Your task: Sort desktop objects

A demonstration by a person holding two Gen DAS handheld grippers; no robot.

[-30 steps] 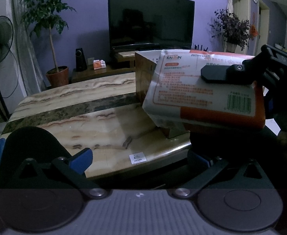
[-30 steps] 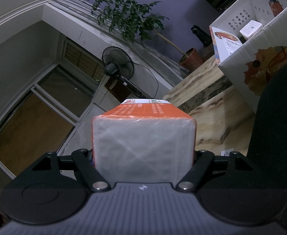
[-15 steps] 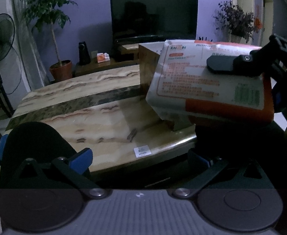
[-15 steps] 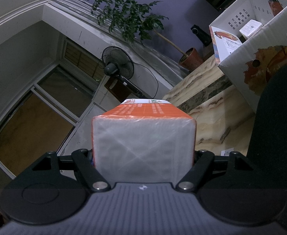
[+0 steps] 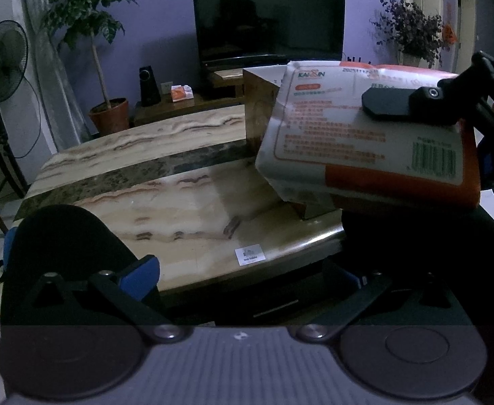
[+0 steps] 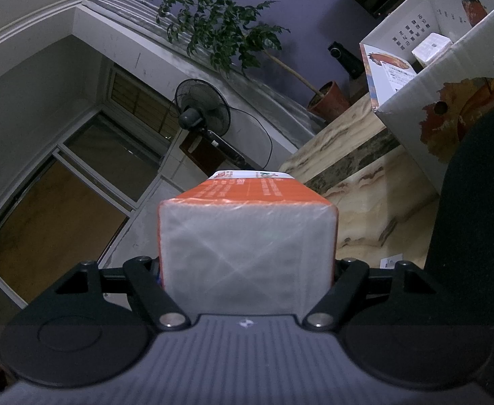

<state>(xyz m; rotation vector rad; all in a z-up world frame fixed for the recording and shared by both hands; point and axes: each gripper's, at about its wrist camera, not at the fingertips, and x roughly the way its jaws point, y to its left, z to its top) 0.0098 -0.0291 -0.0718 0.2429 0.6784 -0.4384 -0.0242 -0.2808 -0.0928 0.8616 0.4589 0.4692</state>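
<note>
You're mid-carry: the tissue pack is off the table, clamped across its width in the right gripper, fingers pressed on both sides of it, white end face toward that camera. Left to right in the left wrist view: your left gripper sits low at the near table edge with its fingers spread and nothing between them, its blue left pad showing; ahead of it the marble table is bare apart from a small white label by the near edge; further right the cardboard box stands on the table, mostly hidden behind the pack. The right wrist view shows the same box open-topped, with a small white item already inside. My read: next step is to lift the pack over the box rim and release it inside. You'll need enough height for the pack's lower edge to clear the near wall, and the pack looks soft, so don't drag it over the cardboard lip or it may catch. Plenty of free tabletop on the left; the tight spots are the box wall and the table's near edge under the pack. Keep the idle left gripper where it is, well apart from the path.
</note>
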